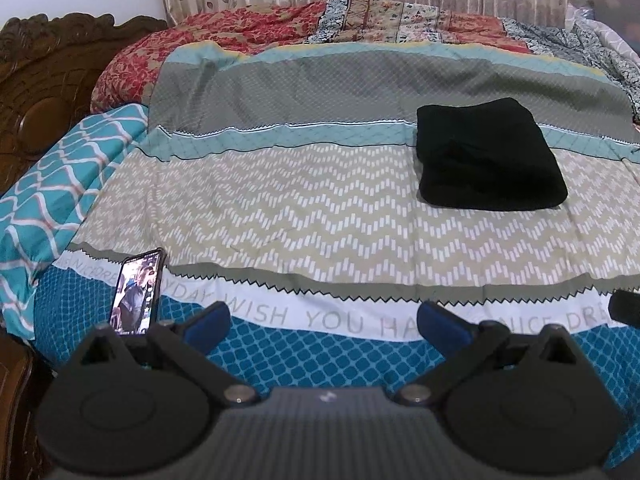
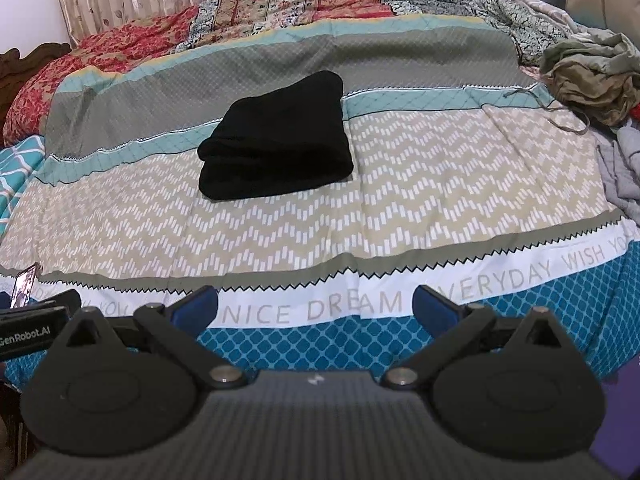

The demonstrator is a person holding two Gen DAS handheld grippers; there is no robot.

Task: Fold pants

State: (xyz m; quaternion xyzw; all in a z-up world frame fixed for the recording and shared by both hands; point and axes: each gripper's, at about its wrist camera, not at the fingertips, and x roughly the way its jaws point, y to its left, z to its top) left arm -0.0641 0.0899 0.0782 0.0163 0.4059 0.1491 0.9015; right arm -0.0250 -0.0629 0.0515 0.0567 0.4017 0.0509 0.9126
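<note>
Black pants [image 1: 490,156] lie folded into a thick rectangle on the patterned bedspread [image 1: 280,208], to the right in the left wrist view. The same black pants [image 2: 276,140] sit near the middle of the bedspread [image 2: 440,184] in the right wrist view. My left gripper [image 1: 322,324] is open, its blue fingertips wide apart over the near edge of the bed, well short of the pants. My right gripper [image 2: 316,308] is open too, empty, hovering above the printed white band. The left gripper's body [image 2: 28,328] shows at the left edge of the right wrist view.
A lit phone [image 1: 136,296] leans at the bed's near left. A carved wooden headboard [image 1: 44,80] stands to the left. Red floral quilts [image 1: 240,32] lie at the back. Crumpled olive clothes [image 2: 588,76] and grey cloth [image 2: 624,172] pile on the right.
</note>
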